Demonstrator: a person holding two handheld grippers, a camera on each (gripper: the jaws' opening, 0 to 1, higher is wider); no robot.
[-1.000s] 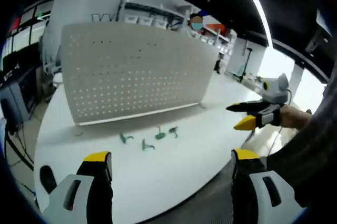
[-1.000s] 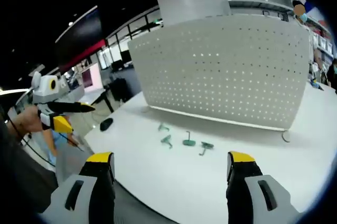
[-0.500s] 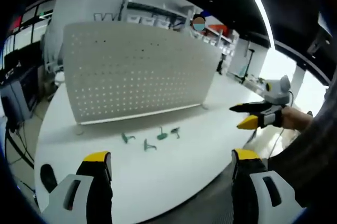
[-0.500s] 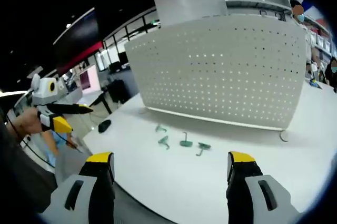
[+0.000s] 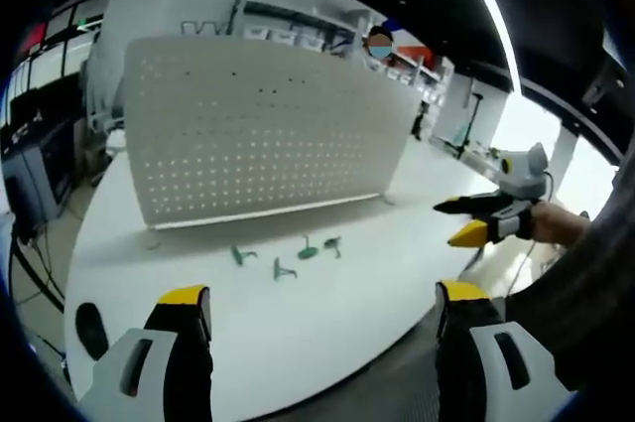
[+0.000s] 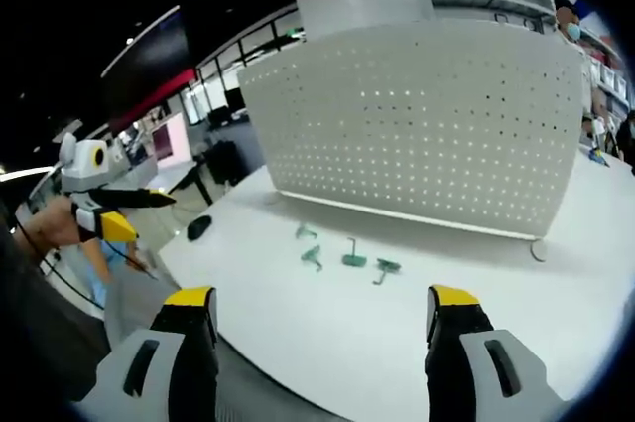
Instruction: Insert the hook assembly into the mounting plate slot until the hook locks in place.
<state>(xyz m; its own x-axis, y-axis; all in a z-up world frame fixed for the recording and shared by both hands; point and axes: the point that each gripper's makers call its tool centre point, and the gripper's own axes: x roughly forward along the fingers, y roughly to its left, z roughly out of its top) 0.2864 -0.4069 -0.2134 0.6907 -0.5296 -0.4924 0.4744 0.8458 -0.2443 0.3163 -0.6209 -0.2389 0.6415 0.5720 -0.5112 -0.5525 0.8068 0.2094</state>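
Note:
A white perforated mounting plate (image 5: 258, 134) (image 6: 427, 124) stands upright on a white table (image 5: 327, 313) (image 6: 417, 333). Several small green hooks (image 5: 284, 268) (image 6: 352, 259) lie on the table in front of it. My left gripper (image 5: 316, 313) hangs open over the table's near edge, well short of the hooks, with nothing between its fingers. It also appears at the left of the right gripper view (image 6: 124, 213). My right gripper (image 6: 316, 313) is open and empty too, back from the hooks, and it appears at the right of the left gripper view (image 5: 468, 219), held in a hand.
A dark computer mouse (image 5: 87, 328) (image 6: 198, 228) lies near the table's left end. Shelving and desks stand behind the plate, and a person stands far back (image 5: 377, 45). The table's rounded front edge runs just ahead of both grippers.
Both views have shifted slightly as the hands moved. The hooks and the plate lie as before, and both grippers stay open.

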